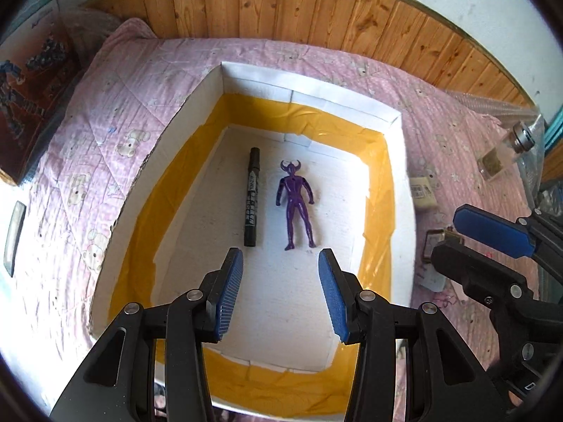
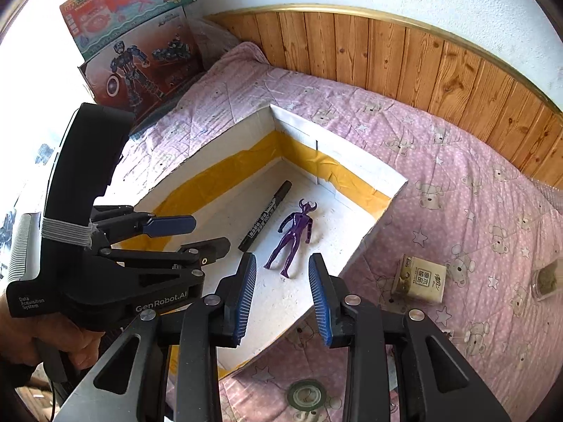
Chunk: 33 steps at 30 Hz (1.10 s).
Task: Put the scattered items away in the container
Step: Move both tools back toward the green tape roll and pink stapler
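Note:
A white cardboard box [image 1: 309, 82] with yellow tape inside sits on the pink bedspread; it also shows in the right wrist view [image 2: 366, 176]. Inside lie a black marker [image 1: 252, 197] and a purple horned figure [image 1: 295, 204], side by side; the right wrist view shows the marker [image 2: 265, 216] and the figure [image 2: 293, 237] too. My left gripper [image 1: 280, 267] is open and empty above the box's near end. My right gripper [image 2: 281, 270] is open and empty over the box's near right corner. A small tissue pack [image 2: 420, 279], a glass jar [image 2: 545, 279] and a tape roll [image 2: 306, 395] lie outside the box.
Toy boxes [image 2: 130, 52] stand at the bed's far left. A wood-panelled wall [image 1: 316, 10] runs behind the bed. A glass bottle [image 1: 506, 151] lies right of the box, with the tissue pack [image 1: 422, 193] and a small framed item [image 1: 434, 242] near it.

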Available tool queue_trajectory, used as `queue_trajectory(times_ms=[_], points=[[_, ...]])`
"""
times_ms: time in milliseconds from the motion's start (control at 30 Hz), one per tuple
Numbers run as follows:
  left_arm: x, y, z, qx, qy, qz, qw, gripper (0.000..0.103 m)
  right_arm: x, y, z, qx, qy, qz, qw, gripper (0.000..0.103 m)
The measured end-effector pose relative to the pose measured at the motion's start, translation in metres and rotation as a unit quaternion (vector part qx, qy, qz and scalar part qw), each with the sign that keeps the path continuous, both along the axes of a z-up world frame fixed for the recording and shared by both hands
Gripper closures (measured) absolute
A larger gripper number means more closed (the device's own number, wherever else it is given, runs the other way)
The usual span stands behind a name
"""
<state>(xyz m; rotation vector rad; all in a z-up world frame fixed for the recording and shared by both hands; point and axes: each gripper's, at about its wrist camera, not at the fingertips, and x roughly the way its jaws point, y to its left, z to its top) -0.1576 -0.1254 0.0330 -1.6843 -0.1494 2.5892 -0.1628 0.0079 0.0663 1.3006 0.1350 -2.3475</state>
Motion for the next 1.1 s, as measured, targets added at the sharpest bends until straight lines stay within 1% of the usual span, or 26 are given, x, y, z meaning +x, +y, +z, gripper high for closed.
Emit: queue_trajectory(times_ms=[233, 300, 400, 500, 600, 700, 767, 867, 967, 1100], points=[[0.056, 0.021, 0.031, 0.003, 0.053, -0.015, 0.9985, 0.056, 0.060, 0.012, 0.021, -0.022, 0.071, 0.026, 0.997, 0.070], [0.073, 0.026, 0.036, 0.012, 0.063, -0.021, 0.9977, 0.056, 0.076, 0.018, 0.025, -0.033, 0.085, 0.029, 0.995, 0.070], [0.098, 0.035, 0.037, 0.038, 0.069, -0.041, 0.9960, 0.056, 0.098, 0.032, 0.027, -0.052, 0.099, 0.027, 0.993, 0.070], [0.124, 0.050, 0.037, 0.052, 0.081, -0.069, 0.9929, 0.056, 0.120, 0.047, 0.025, -0.071, 0.114, 0.027, 0.991, 0.070], [0.146, 0.071, 0.035, 0.048, 0.090, -0.099, 0.9898, 0.056, 0.143, 0.061, 0.022, -0.083, 0.130, 0.027, 0.988, 0.070], [0.159, 0.090, 0.026, 0.047, 0.084, -0.120, 0.9880, 0.056, 0.162, 0.078, 0.014, -0.089, 0.139, 0.019, 0.986, 0.070], [0.162, 0.102, 0.014, 0.059, 0.071, -0.132, 0.9869, 0.056, 0.171, 0.092, 0.005, -0.092, 0.135, 0.006, 0.987, 0.070], [0.159, 0.117, -0.008, 0.067, 0.047, -0.137, 0.9872, 0.056, 0.179, 0.117, -0.015, -0.098, 0.118, -0.024, 0.988, 0.070], [0.152, 0.129, -0.031, 0.072, 0.024, -0.136, 0.9878, 0.056, 0.181, 0.146, -0.040, -0.103, 0.093, -0.068, 0.988, 0.070], [0.140, 0.140, -0.055, 0.069, 0.010, -0.129, 0.9891, 0.056, 0.176, 0.183, -0.073, -0.106, 0.051, -0.135, 0.984, 0.070]])
